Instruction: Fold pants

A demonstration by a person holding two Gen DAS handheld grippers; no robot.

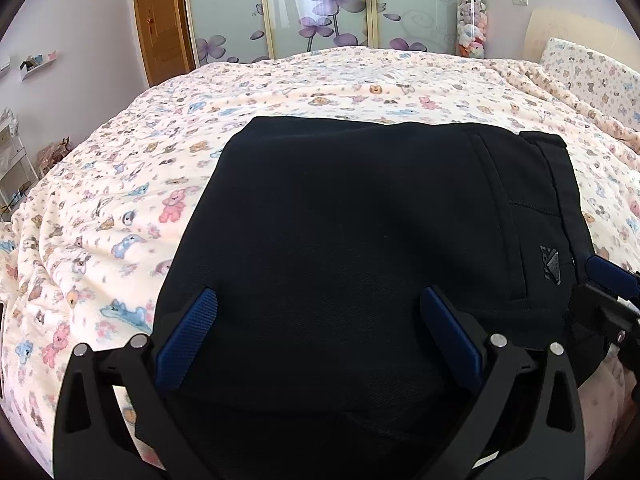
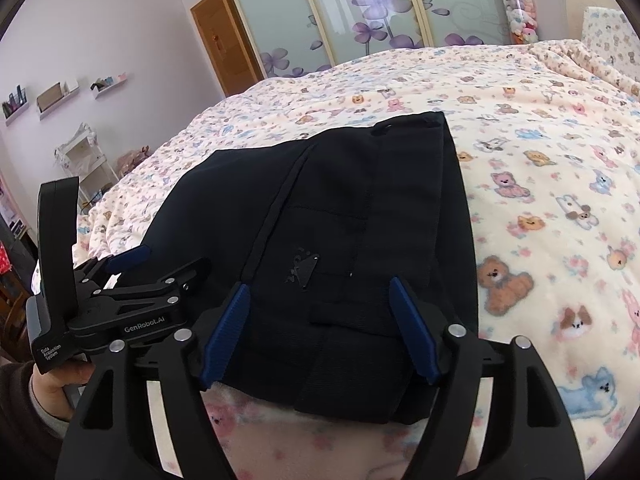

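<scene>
Black pants (image 1: 340, 220) lie folded in a compact stack on the bed, waistband and a small logo patch (image 1: 551, 266) at the right. My left gripper (image 1: 320, 300) is open over the near part of the stack, its blue pads apart and holding nothing. My right gripper (image 2: 320, 292) is open over the waistband end of the pants (image 2: 320, 208), with nothing between its pads. The left gripper (image 2: 132, 280) shows at the left of the right wrist view, and the right gripper (image 1: 608, 292) at the right edge of the left wrist view.
A cream blanket with a teddy-bear print (image 1: 140, 184) covers the bed (image 2: 540, 200). A pillow (image 1: 592, 76) lies at the far right. Sliding wardrobe doors (image 1: 320, 12), a wooden door (image 1: 160, 28) and a white rack (image 2: 84, 160) stand beyond the bed.
</scene>
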